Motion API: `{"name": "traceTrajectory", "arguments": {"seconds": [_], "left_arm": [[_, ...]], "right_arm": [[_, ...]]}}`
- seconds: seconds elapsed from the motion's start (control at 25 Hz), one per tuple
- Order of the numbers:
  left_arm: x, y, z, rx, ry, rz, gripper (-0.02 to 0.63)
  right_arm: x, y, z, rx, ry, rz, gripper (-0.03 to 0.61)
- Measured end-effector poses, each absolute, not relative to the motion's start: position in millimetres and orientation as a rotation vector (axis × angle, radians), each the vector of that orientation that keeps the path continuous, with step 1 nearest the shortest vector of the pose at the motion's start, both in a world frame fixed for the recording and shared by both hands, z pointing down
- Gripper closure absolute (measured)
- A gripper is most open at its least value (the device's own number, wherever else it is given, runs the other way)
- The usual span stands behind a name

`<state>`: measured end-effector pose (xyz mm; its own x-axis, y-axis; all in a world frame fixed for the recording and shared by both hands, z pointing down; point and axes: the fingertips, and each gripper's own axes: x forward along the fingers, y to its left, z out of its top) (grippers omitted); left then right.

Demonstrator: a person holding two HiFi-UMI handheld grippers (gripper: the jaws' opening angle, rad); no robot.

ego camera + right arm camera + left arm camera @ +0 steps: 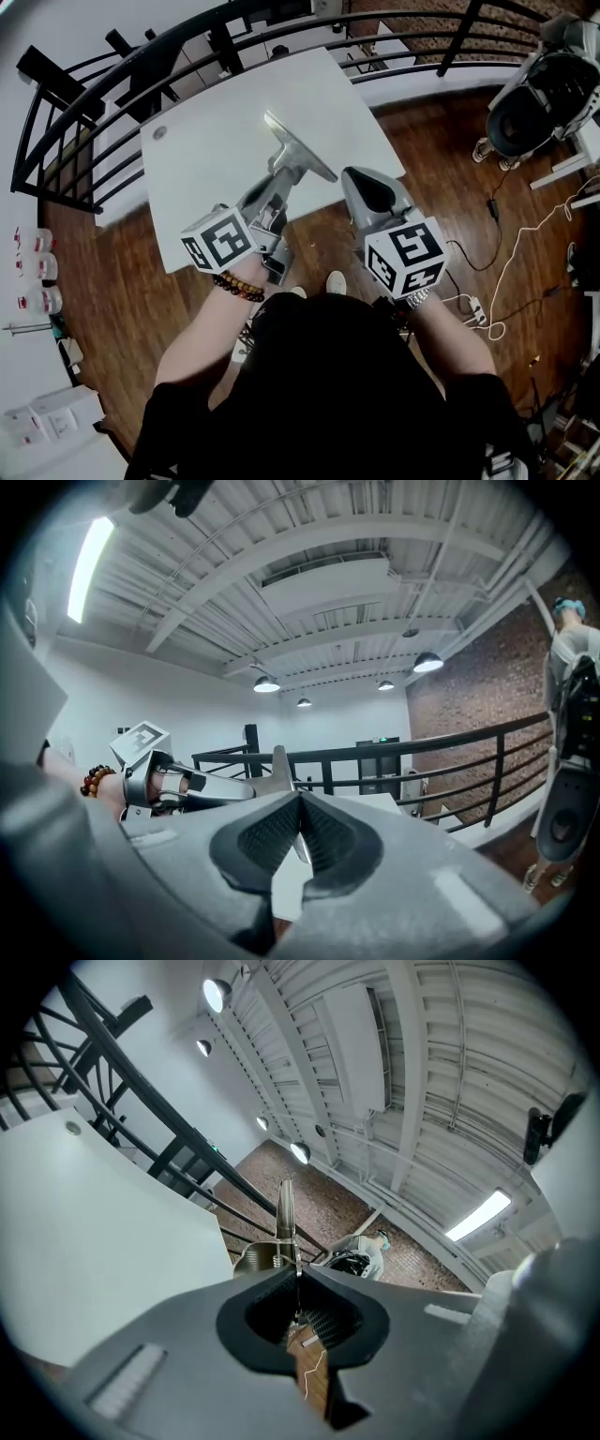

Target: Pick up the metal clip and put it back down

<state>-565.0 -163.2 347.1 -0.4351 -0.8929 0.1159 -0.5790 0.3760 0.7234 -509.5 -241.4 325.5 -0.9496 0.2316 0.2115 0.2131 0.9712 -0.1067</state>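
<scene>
The metal clip [298, 150] is a shiny spring clamp with a long flat blade, held up above the white table [206, 159]. My left gripper [284, 176] is shut on its near end. In the left gripper view the clip's blade [286, 1211] sticks straight up out of the closed jaws of that gripper [296, 1277], with its coil spring just left of them. My right gripper [353, 178] hovers close to the right of the clip, shut with nothing between its pads. In the right gripper view its jaws [300, 801] meet, and the clip [278, 767] shows just behind them.
A black railing [141, 56] runs round the table's far and left sides. Wooden floor lies below, with white cables [511, 272] and a power strip at the right. A white machine [539, 103] stands at the upper right. Bottles line a shelf [37, 272] at the left.
</scene>
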Motion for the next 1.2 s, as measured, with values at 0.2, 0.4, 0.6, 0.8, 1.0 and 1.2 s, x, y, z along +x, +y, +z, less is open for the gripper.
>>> {"name": "traceTrajectory", "arguments": {"seconds": [0.2,0.4,0.6,0.8,1.0,1.2], "left_arm": [[-554,-177,346,1.376,-2.051,-0.787,0.594],[-534,-202,345,1.512,-1.911,-0.756,0.595],[-510,-199,351,1.605,-1.786,-0.718,0.595],[-480,-203,358,1.684,-1.669,-0.674,0.595],[-436,-217,361,1.756,-1.531,-0.628,0.595],[-395,-239,365,1.841,-1.417,-0.556,0.595]], "right_arm": [[-490,-247,321,-0.163,-2.913,0.127,0.588],[-459,-261,321,0.049,-2.908,0.147,0.588],[-431,-249,322,0.227,-2.892,0.153,0.588],[-398,-244,324,0.386,-2.866,0.159,0.588],[-355,-249,324,0.545,-2.839,0.169,0.588],[-310,-259,327,0.713,-2.804,0.192,0.588]]}}
